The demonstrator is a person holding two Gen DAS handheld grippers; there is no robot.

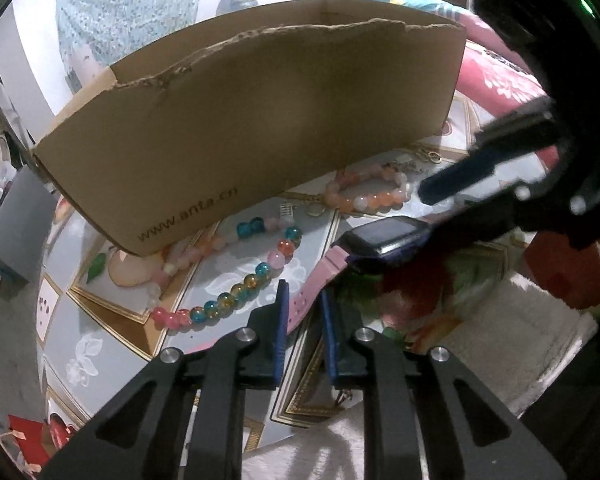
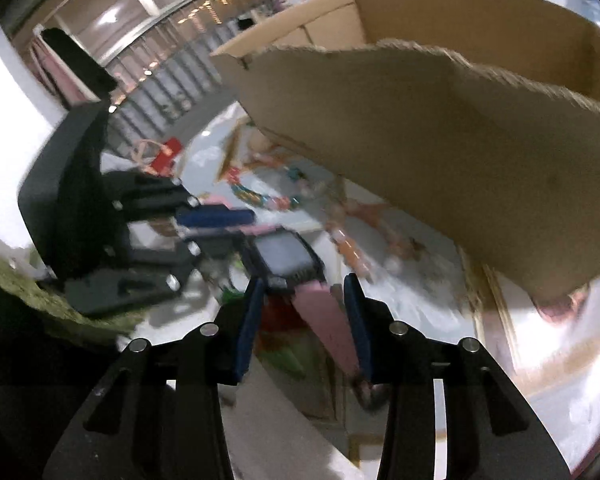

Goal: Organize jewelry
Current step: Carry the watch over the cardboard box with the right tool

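A pink-strapped smartwatch (image 1: 384, 236) hangs between both grippers above the table. My left gripper (image 1: 304, 292) is shut on one pink strap end. My right gripper (image 2: 306, 292) has the other pink strap (image 2: 324, 320) between its fingers with a gap on each side; the watch face (image 2: 284, 258) sits just beyond its tips. In the left wrist view the right gripper (image 1: 440, 196) shows at the right beside the watch. A multicoloured bead bracelet (image 1: 240, 288), an orange-pink bead bracelet (image 1: 372, 196) and a thin chain (image 1: 424, 156) lie on the table by an open cardboard box (image 1: 240, 140).
The box (image 2: 460, 140) stands close ahead of both grippers with a torn front rim. The table has a patterned floral cloth (image 1: 236, 264). A white fluffy cloth (image 1: 500, 344) lies at the near right. Red items (image 2: 168, 156) sit at the far table edge.
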